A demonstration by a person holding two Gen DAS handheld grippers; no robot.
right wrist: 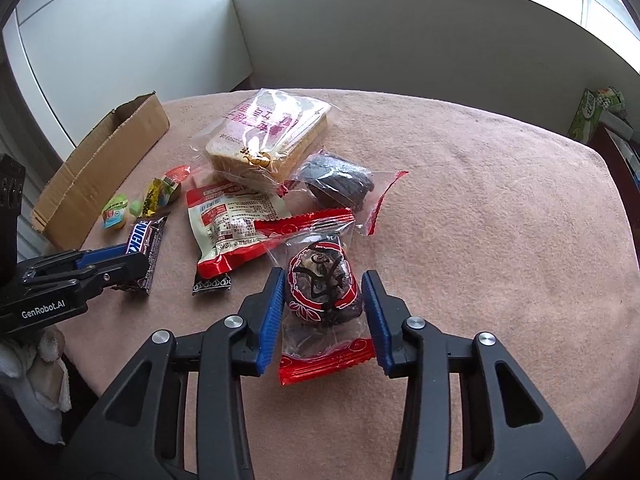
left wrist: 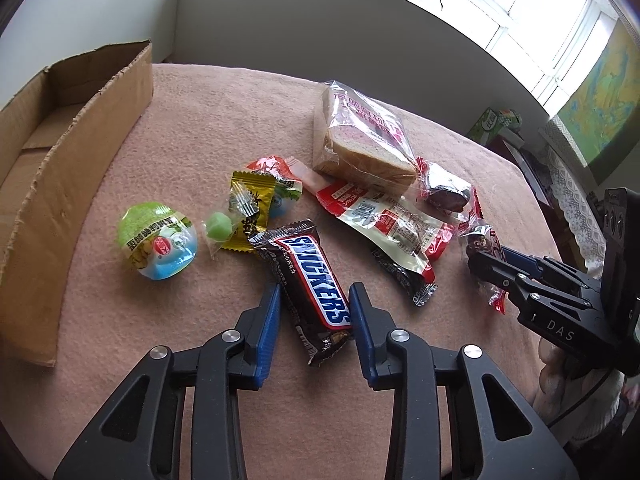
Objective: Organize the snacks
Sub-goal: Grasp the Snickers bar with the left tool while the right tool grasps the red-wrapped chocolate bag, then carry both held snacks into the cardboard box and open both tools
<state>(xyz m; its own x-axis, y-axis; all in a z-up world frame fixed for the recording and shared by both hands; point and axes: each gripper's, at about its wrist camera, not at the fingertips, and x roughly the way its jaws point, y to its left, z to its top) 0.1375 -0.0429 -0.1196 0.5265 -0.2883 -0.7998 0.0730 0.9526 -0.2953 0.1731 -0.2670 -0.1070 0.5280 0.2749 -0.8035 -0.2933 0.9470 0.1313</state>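
The left claw [left wrist: 314, 304] straddles the near end of a Snickers bar [left wrist: 310, 280], its blue pads set on either side of the wrapper, parted. The bar lies on a pink cloth-covered surface [left wrist: 224, 120]. Left of it sit a green-topped jelly cup [left wrist: 157, 241], a small green candy [left wrist: 218, 230] and a yellow sachet [left wrist: 250, 210]. Beyond lie a bagged bread slice [left wrist: 360, 140] and a red-and-white packet [left wrist: 390, 222]. A cardboard box [left wrist: 76, 168] stands at the left edge. At right, the right claw [left wrist: 486, 260] meets a red-trimmed dark snack [left wrist: 484, 248].
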